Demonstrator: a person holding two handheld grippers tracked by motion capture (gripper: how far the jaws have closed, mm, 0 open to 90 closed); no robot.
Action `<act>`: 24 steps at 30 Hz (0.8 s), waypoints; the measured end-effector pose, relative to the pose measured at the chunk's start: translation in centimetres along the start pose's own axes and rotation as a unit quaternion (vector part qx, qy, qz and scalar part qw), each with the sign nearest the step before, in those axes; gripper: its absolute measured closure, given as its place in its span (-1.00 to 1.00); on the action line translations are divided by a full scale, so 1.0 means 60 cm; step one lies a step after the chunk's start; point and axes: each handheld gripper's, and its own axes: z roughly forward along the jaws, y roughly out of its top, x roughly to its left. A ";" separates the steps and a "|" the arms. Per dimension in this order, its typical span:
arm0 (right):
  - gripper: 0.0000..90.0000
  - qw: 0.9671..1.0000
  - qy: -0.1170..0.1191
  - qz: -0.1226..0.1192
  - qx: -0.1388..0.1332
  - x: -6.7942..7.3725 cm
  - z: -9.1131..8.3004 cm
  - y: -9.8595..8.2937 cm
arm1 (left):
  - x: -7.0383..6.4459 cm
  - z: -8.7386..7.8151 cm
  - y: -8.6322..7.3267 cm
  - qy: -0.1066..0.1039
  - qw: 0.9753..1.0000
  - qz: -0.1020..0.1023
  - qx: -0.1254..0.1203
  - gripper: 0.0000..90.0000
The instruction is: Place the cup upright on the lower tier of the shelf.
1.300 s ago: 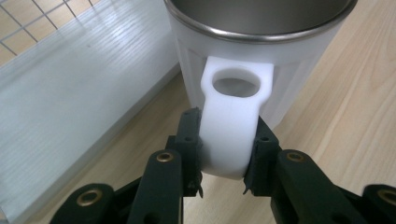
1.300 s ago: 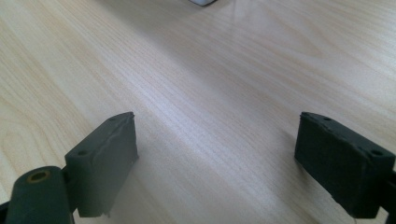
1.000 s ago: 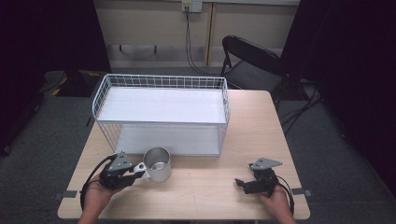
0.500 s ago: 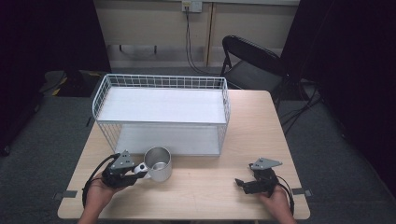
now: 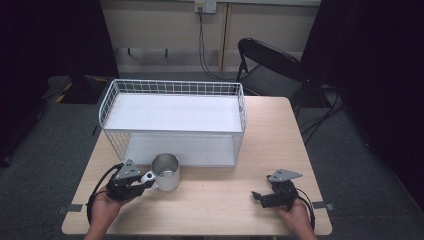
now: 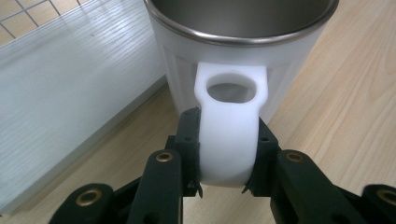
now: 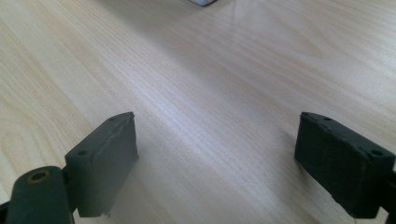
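Mug [image 5: 166, 171] nudged rightward in left claw [image 6: 227, 154]

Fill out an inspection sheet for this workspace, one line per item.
Surface: light wooden table, tape marks at its near edge.
Job's things: steel mug with white handle, upright before the white wire rack.
Clutter: nothing seen.
Grippers: left gripper shut on the handle; right gripper open above bare table.
Cables: black leads trailing from both grippers; wall cord behind.
Surroundings: folding chair, grey carpet, dark drapes.
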 end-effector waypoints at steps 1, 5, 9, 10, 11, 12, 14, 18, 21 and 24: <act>-0.73 1.000 0.000 0.000 0.000 0.000 0.000 0.000 | 0.001 -0.001 0.000 0.000 1.000 -0.001 -0.002 0.60; -0.73 1.000 0.000 0.000 0.000 0.000 0.000 0.000 | 0.002 -0.005 0.002 0.005 1.000 -0.008 -0.011 0.60; -0.73 1.000 0.000 0.000 0.000 0.000 0.000 0.000 | 0.004 -0.010 0.004 0.006 1.000 -0.014 -0.019 0.60; -0.73 1.000 0.000 0.000 0.000 0.000 0.000 0.000 | 0.005 -0.012 0.004 0.008 1.000 -0.013 -0.019 0.60; -0.73 1.000 0.000 0.000 0.000 0.000 0.000 0.000 | 0.004 -0.012 0.005 0.008 1.000 -0.014 -0.020 0.60; -0.73 1.000 0.000 0.000 0.000 0.000 0.000 0.000 | 0.004 -0.013 0.005 0.010 1.000 -0.014 -0.022 0.60; -0.73 1.000 0.000 0.000 0.000 0.000 0.000 0.000 | 0.005 -0.014 0.006 0.011 1.000 -0.014 -0.024 0.60; -0.73 1.000 0.000 0.000 0.000 0.000 0.000 0.000 | 0.006 -0.019 0.009 0.017 0.999 -0.019 -0.034 0.60; -0.73 1.000 0.000 0.000 0.000 0.000 0.000 0.000 | 0.007 -0.023 0.011 0.020 0.999 -0.024 -0.040 0.60; -0.73 1.000 0.000 0.000 0.000 0.000 0.000 0.000 | 0.008 -0.023 0.013 0.021 0.998 -0.029 -0.045 0.60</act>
